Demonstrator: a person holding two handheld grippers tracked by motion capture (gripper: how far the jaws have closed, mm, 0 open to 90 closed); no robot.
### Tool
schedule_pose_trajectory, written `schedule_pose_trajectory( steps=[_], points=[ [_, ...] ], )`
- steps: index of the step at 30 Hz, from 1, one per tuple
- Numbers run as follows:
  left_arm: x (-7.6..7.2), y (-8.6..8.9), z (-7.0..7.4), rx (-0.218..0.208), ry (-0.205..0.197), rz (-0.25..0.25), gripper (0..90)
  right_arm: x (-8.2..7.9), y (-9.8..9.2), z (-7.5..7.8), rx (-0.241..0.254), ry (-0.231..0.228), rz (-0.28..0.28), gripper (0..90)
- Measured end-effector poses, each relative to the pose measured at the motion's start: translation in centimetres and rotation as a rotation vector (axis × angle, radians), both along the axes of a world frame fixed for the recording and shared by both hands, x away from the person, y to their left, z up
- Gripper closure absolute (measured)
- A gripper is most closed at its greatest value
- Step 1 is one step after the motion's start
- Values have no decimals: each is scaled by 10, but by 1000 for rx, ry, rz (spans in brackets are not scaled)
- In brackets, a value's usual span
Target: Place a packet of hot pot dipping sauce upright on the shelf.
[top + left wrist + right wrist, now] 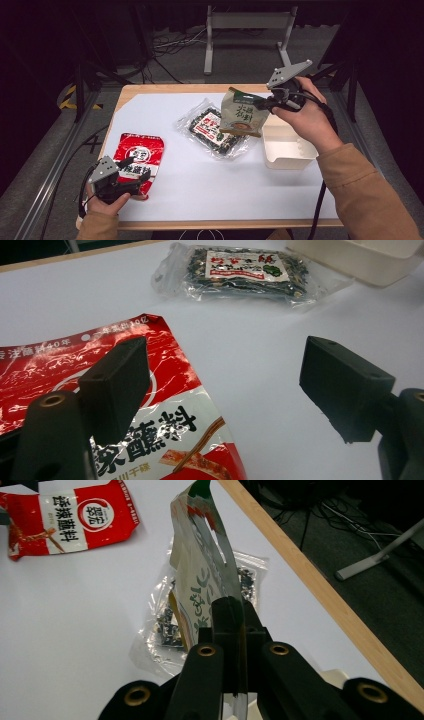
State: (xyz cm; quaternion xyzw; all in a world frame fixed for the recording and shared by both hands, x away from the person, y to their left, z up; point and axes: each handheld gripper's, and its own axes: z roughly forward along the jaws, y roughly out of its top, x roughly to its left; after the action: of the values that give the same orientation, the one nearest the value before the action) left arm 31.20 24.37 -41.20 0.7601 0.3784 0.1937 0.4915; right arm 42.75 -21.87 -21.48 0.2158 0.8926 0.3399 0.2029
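White sheet covered the bench (200,200). Right gripper (265,102) had its jaws clenched on the edge of a green pouch (242,114), held off the bench, above a clear bag (216,129) and just beside a white tray (287,150). Left gripper (131,175) sat at the red packet (140,152), jaws released and wide, one over the packet's edge, nothing gripped.

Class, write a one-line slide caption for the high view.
Right gripper lifts a beige pouch beside the white box.
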Motion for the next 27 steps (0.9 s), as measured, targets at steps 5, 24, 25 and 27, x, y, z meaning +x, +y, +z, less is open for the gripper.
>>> schedule_pose_trajectory(
  steps=[5,24,25,27],
  points=[
    [-1,0,-1,25,-4,13,222,6,-8,0,9,-8,-20,897],
    [-5,4,-3,32,-1,37,219,38,-43,6,6,-60,-109,897],
    [-6,4,-3,34,0,37,219,39,-44,5,2,-62,-113,897],
    [-8,6,-3,35,2,42,218,43,-48,5,-3,-70,-115,897]
  ],
)
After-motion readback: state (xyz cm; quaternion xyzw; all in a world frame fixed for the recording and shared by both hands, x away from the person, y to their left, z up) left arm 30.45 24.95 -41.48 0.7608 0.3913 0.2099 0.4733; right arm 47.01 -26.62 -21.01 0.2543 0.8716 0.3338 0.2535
